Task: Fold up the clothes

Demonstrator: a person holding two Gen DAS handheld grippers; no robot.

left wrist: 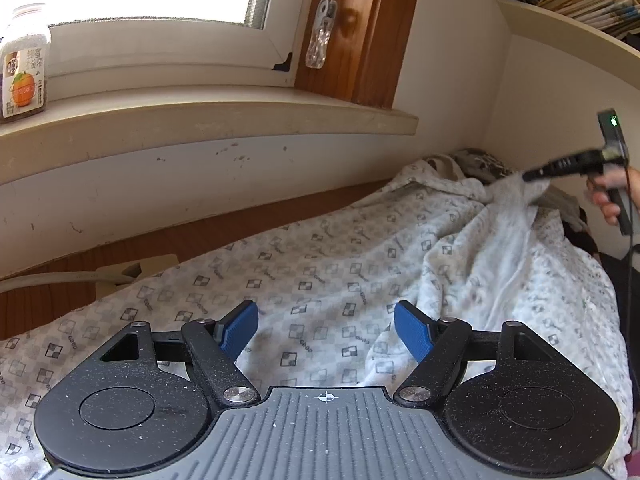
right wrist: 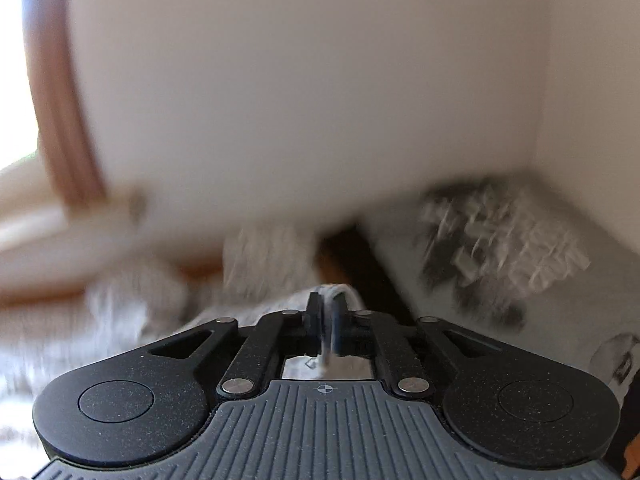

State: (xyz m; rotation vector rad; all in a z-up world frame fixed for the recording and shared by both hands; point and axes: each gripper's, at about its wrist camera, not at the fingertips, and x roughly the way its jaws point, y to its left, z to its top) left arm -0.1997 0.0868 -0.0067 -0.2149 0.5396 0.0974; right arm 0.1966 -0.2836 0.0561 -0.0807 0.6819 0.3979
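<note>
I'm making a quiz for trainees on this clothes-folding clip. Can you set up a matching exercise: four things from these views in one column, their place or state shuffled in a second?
Things:
1. left gripper
2. right gripper
3. bottle with orange label
4. stack of magazines

Places or states:
A. on the shelf, upper right
B. pinching a fold of the white patterned garment
C. on the windowsill
D. jaws wide apart, nothing between them, above the patterned bedsheet

Pairs: 1-D, 2-B, 3-C, 4-A

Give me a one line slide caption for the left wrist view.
Open left gripper hovers over the patterned garment while the right gripper pinches its far edge by the wall.
</note>
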